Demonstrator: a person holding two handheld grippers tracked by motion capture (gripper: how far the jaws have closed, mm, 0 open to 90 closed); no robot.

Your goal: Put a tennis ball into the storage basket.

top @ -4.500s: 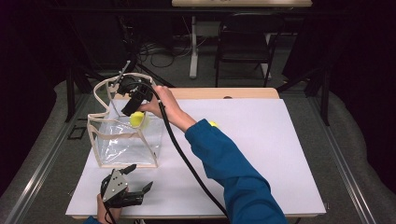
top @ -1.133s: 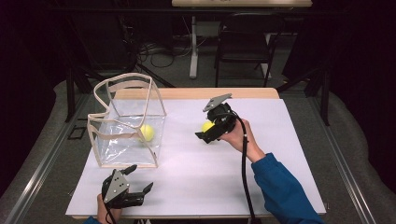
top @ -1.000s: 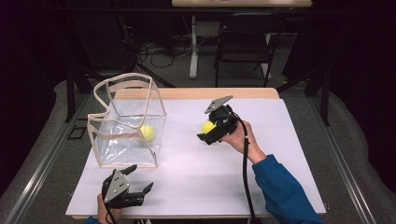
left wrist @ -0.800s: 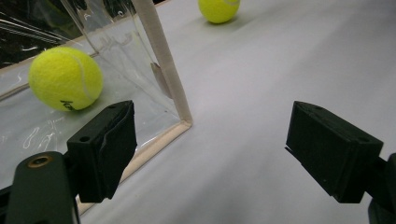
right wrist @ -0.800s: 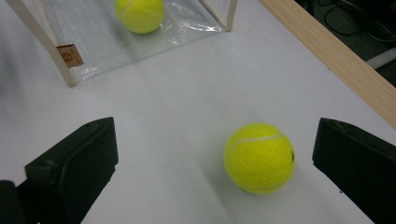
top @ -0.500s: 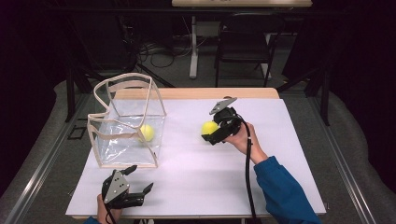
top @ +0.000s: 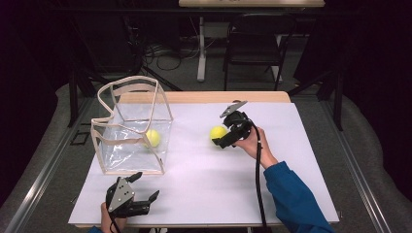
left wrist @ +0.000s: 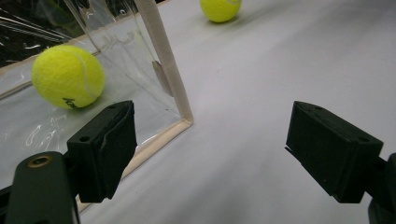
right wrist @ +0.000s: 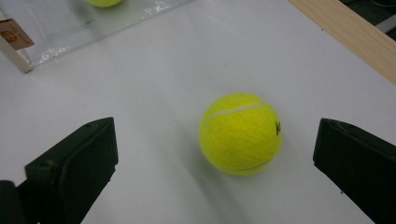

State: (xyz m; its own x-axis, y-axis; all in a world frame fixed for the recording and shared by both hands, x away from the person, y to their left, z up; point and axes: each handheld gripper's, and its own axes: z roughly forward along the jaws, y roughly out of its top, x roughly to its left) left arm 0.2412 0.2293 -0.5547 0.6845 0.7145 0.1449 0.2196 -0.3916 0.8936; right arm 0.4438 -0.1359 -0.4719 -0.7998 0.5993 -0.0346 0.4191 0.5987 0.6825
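Right claw (top: 224, 138) now nearer tennis ball (top: 217, 132), jaws apart.

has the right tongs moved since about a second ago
Yes. In the high view the right tongs have shifted slightly toward the clear bag and now sit beside the loose tennis ball, jaws open.

White surface (top: 204, 184) with bare wooden strip along far edge. Clear bag with cream trim (top: 132, 127) stands at left, upright, open-topped. Yellow tennis ball (top: 217, 132) lies on surface right of bag, well apart from it.
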